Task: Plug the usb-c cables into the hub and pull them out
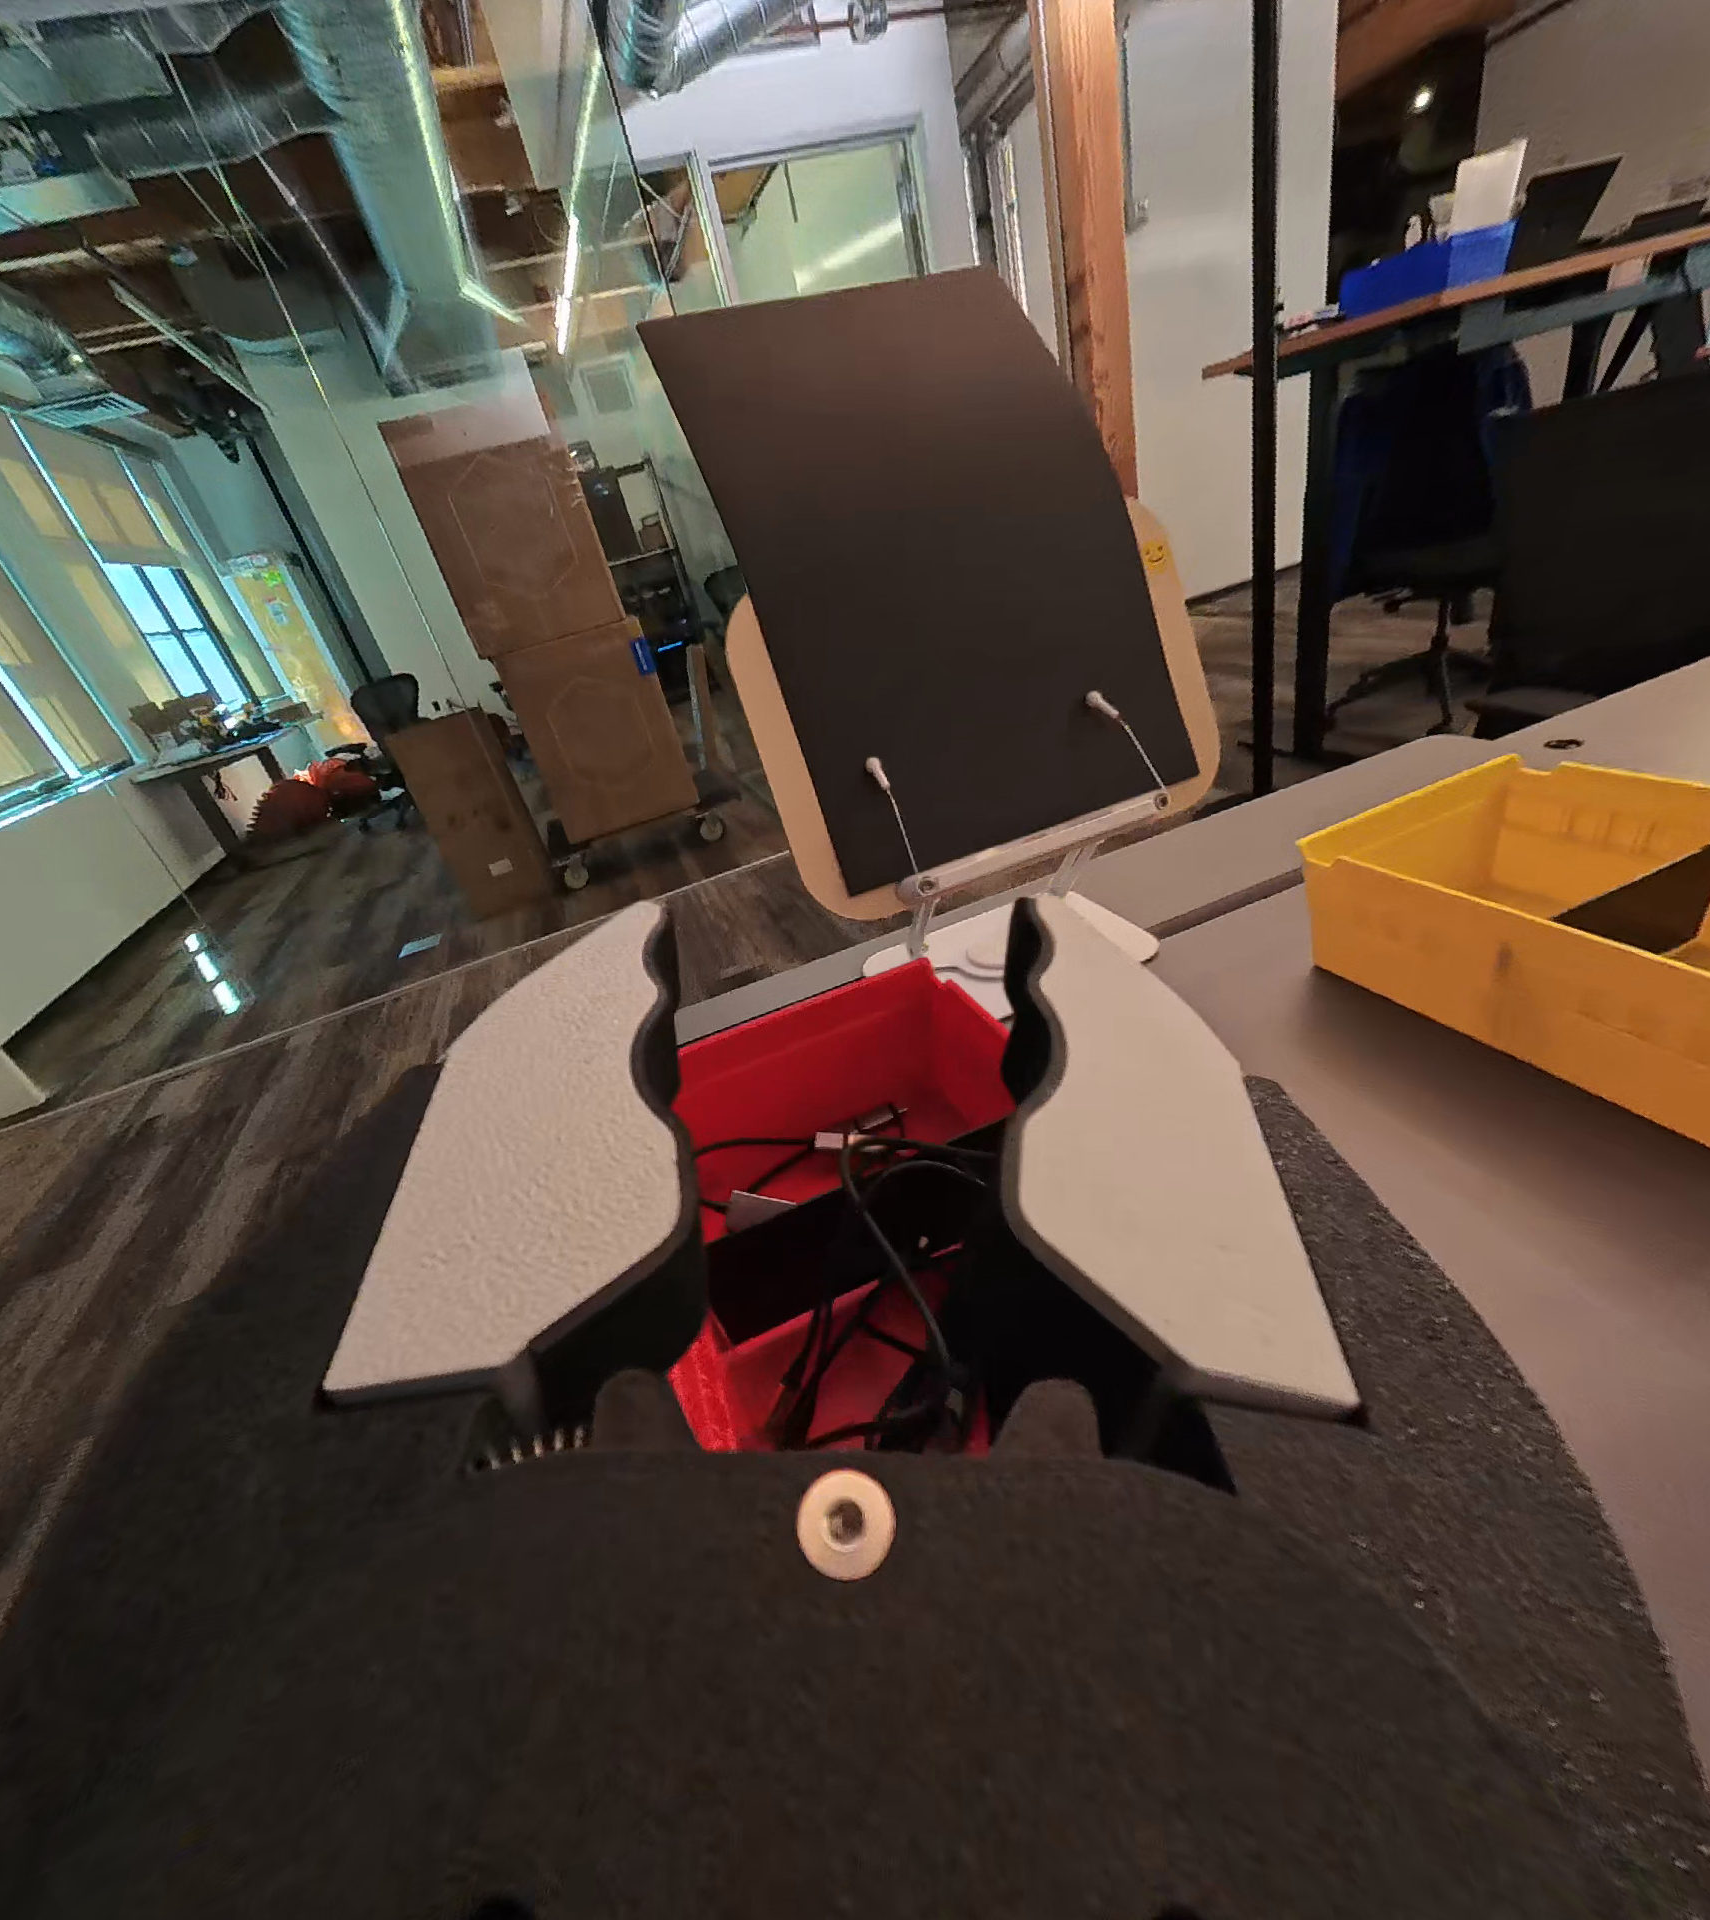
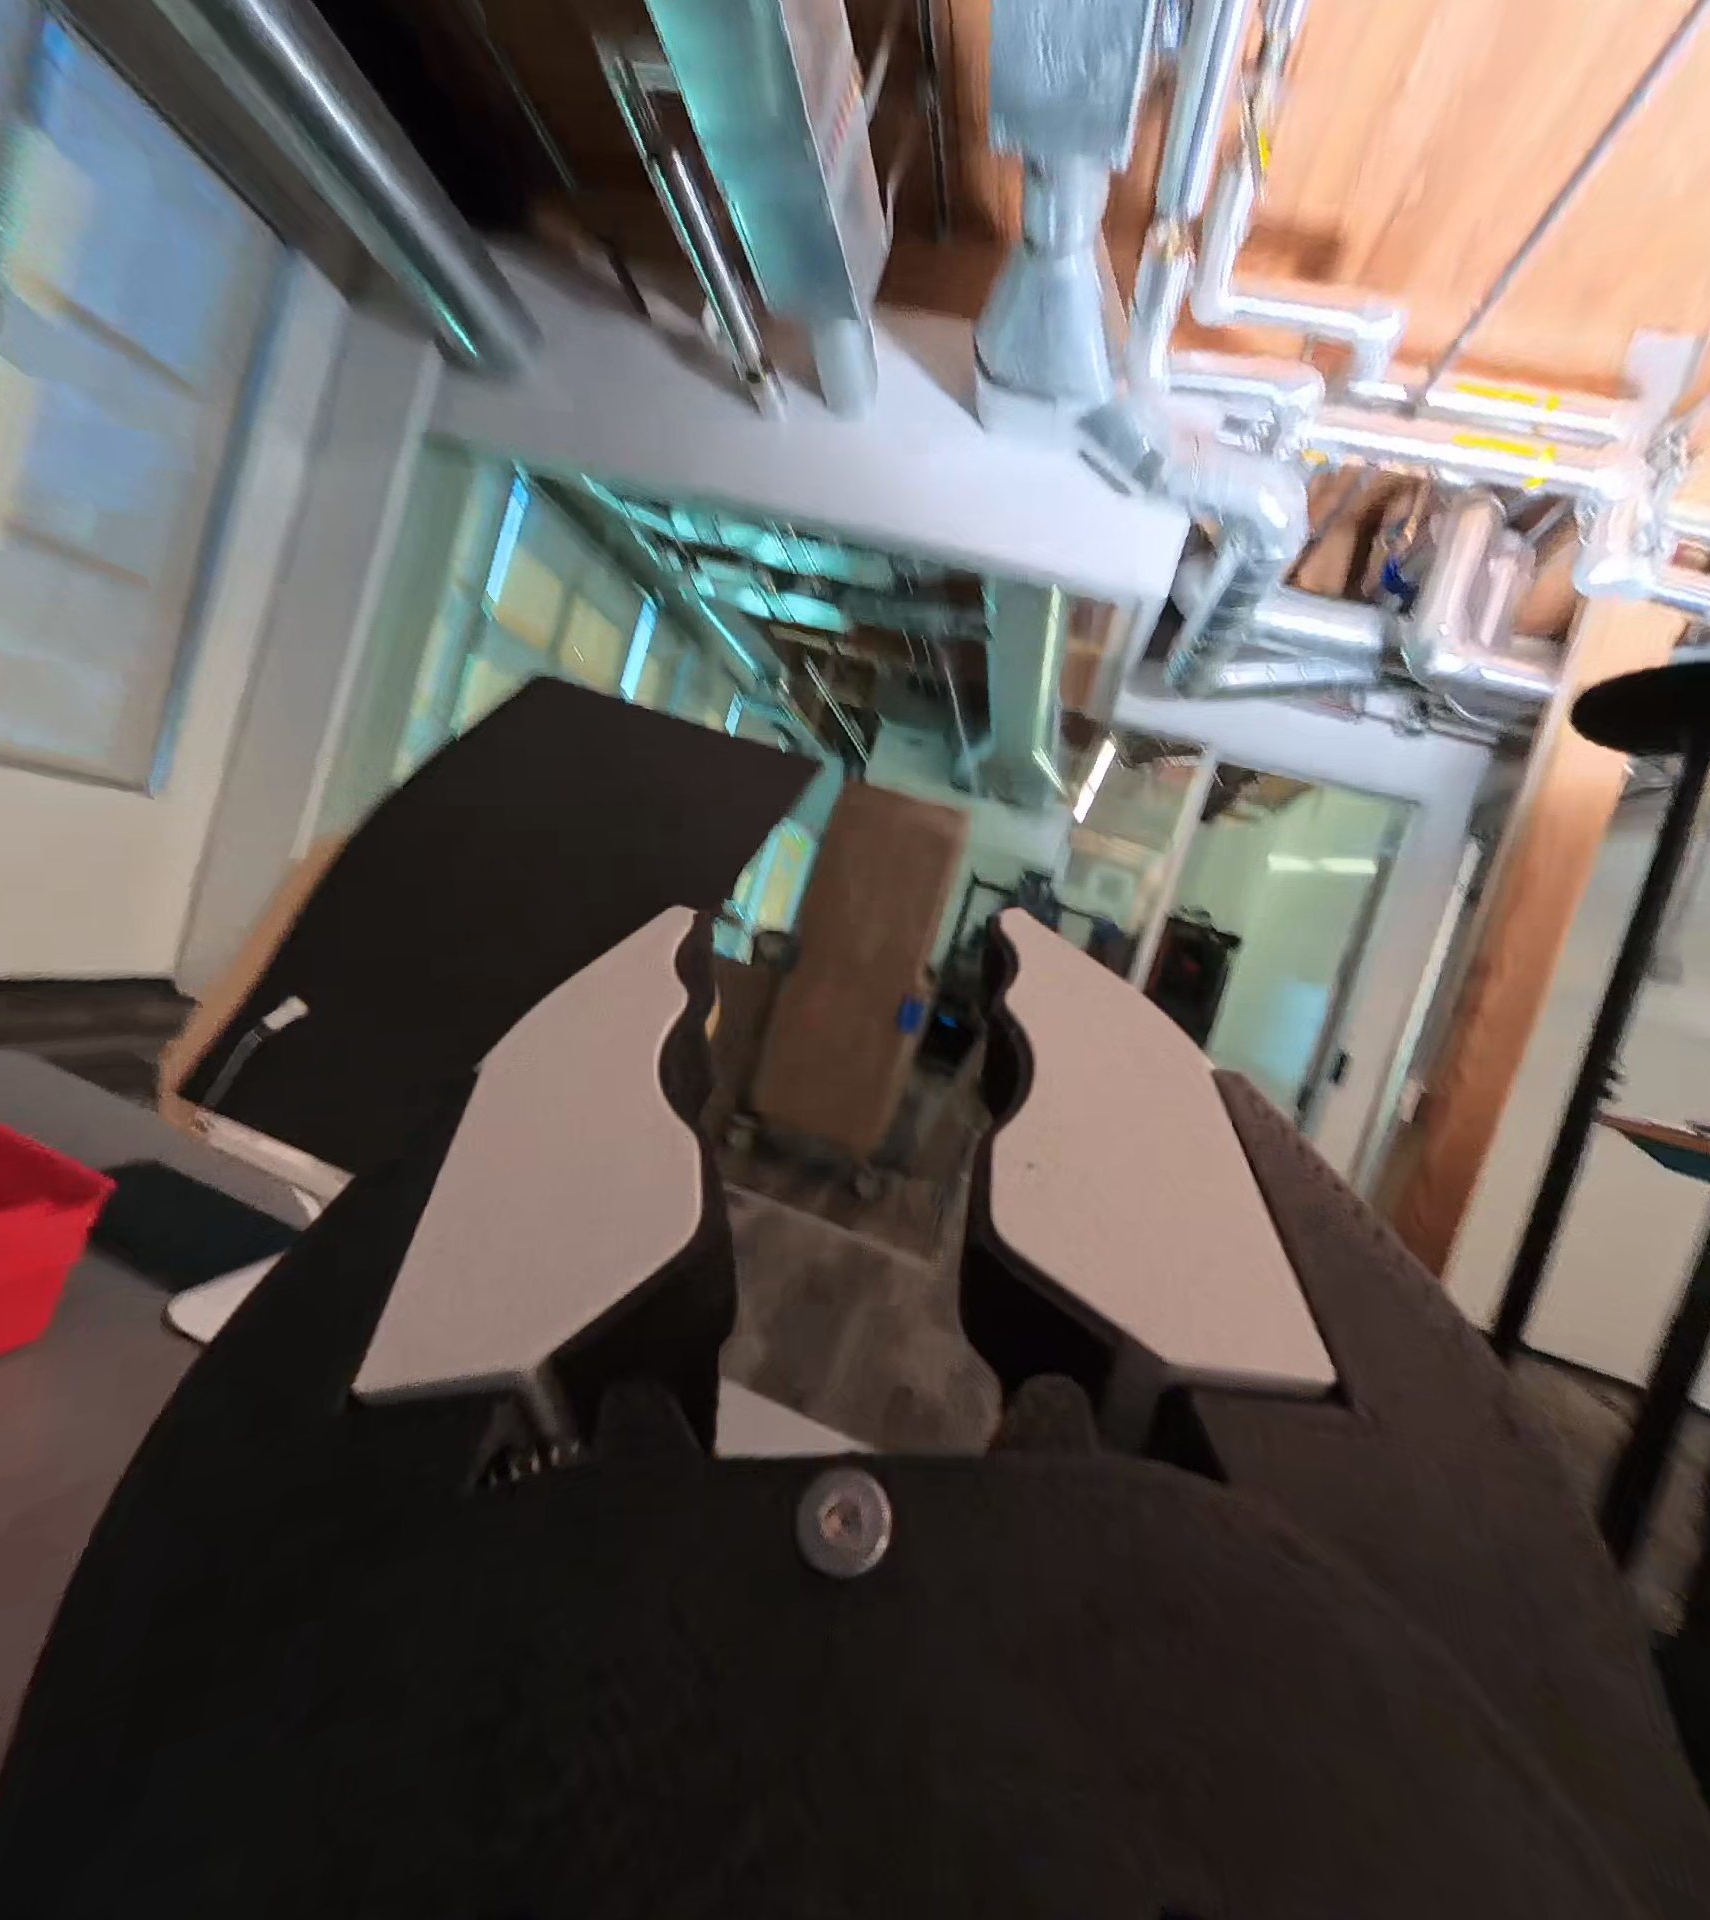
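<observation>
Matt red plastic bin [image 1: 830, 1039]

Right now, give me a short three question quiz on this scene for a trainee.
1. True or false: the left gripper is open and holds nothing.
2. Where are the black cables? A) in the yellow bin B) in the red bin C) on the bare table
3. Fill in: the right gripper points up and away from the table, with its jaws ____.

Key
1. True: its jaws are apart above the red bin, with nothing between them.
2. B: they lie tangled inside the red bin.
3. Open, and empty.
</observation>
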Motion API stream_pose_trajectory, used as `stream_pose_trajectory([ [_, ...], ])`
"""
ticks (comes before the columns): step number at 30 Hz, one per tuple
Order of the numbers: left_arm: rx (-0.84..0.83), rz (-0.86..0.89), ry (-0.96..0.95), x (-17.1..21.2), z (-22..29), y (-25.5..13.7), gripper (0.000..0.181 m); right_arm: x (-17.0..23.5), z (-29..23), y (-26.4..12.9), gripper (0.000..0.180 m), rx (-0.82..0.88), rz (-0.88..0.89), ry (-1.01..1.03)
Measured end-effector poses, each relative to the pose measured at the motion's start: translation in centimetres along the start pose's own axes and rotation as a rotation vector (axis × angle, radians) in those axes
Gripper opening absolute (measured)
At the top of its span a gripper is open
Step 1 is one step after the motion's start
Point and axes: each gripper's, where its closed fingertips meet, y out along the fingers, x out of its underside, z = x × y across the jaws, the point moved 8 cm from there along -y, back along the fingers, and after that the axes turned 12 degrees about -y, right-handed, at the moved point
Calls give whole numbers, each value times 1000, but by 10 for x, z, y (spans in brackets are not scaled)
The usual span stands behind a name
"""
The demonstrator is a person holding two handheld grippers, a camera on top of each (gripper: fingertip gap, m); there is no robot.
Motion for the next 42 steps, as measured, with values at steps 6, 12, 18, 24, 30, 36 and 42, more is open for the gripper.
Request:
stream_pose_trajectory([
  [6,57,-25,41,43,9,-20,48,-4,-7,2,47,-95,93,125],
  [12,24,-112,99,82,18,-27,39,-7,-7,1,31,-59,132,58],
  [18,-8,-224,130,101,20,-12,38,-13,-18,0,20,-140,191,11],
  [24,37,-222,76,98,16,6,35,-13,-27,3,12,-243,180,55],
  [30,55,-231,46,104,14,14,32,-11,-26,4,0,-247,186,50],
  [36,60,-258,53,108,15,16,30,-8,-22,5,0,-246,153,101],
  [42,63,-289,60,109,15,16,29,-10,-22,3,0,-252,151,86],
])
